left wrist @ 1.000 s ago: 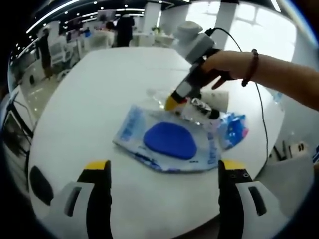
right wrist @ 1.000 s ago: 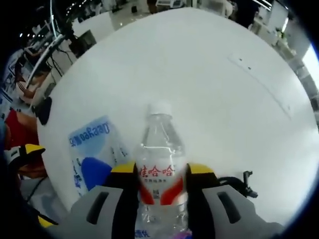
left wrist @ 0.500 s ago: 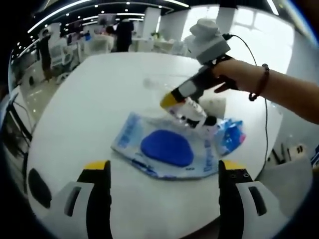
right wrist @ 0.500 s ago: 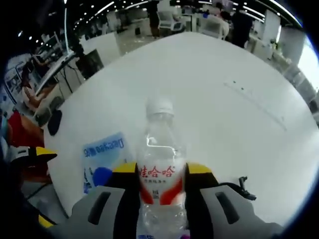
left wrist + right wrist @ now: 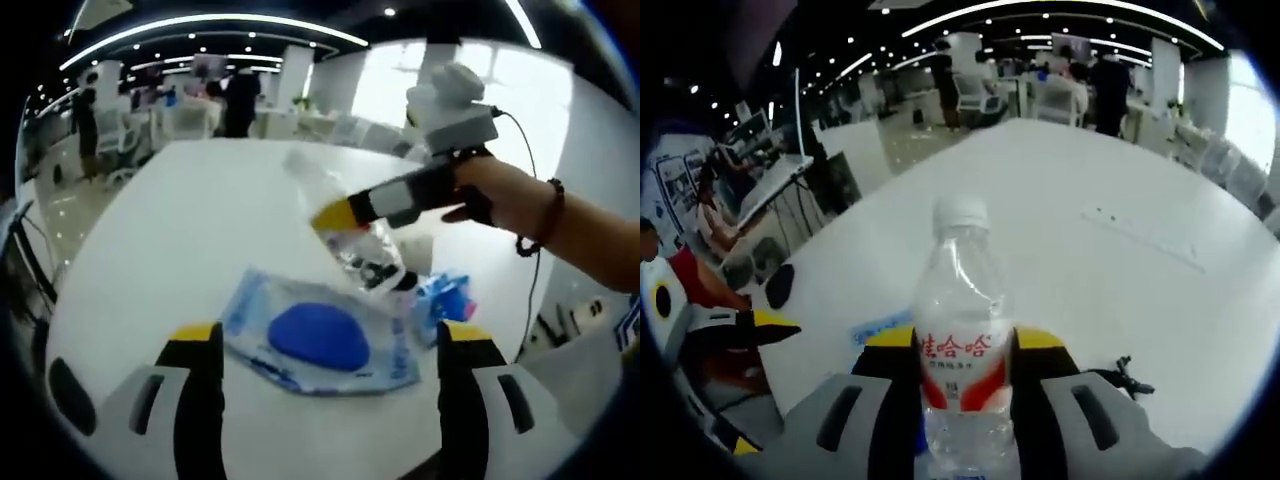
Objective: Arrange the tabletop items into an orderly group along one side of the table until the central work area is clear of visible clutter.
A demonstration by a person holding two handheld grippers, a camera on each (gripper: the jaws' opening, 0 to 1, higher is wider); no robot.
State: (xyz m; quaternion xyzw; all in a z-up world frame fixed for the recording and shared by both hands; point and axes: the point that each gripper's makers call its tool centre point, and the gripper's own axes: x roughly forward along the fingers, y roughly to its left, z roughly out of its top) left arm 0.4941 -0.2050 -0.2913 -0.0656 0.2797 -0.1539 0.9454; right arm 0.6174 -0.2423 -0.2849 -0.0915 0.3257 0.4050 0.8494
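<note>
Now the right gripper (image 5: 962, 355) is carrying a clear plastic water bottle (image 5: 961, 330) with a red-and-white label, its jaws pinching the bottle's midsection, and the bottle is riding clear of the white table (image 5: 1120, 260) where a second ago it was down close to the surface beside the blue pouch. In the left gripper view the same right gripper (image 5: 345, 212), held in a person's hand (image 5: 492, 192) wearing a bead bracelet, is tilting the bottle (image 5: 350, 232) in the air above the table (image 5: 180, 230), higher than it was half a second ago. Underneath, the flat blue-and-white pouch (image 5: 320, 335) with its dark blue oval is lying near the table's edge, and a smaller blue packet (image 5: 445, 297) is sitting just beside it on the right. The left gripper (image 5: 328, 352) is hovering with its jaws spread wide and holding nothing, pointed toward the pouch. A small black clip-like object (image 5: 1128, 376) is resting on the table near the right jaw. With the bottle lifted, it is probably being moved toward one side; the pouch and packet are not yet grouped.
</note>
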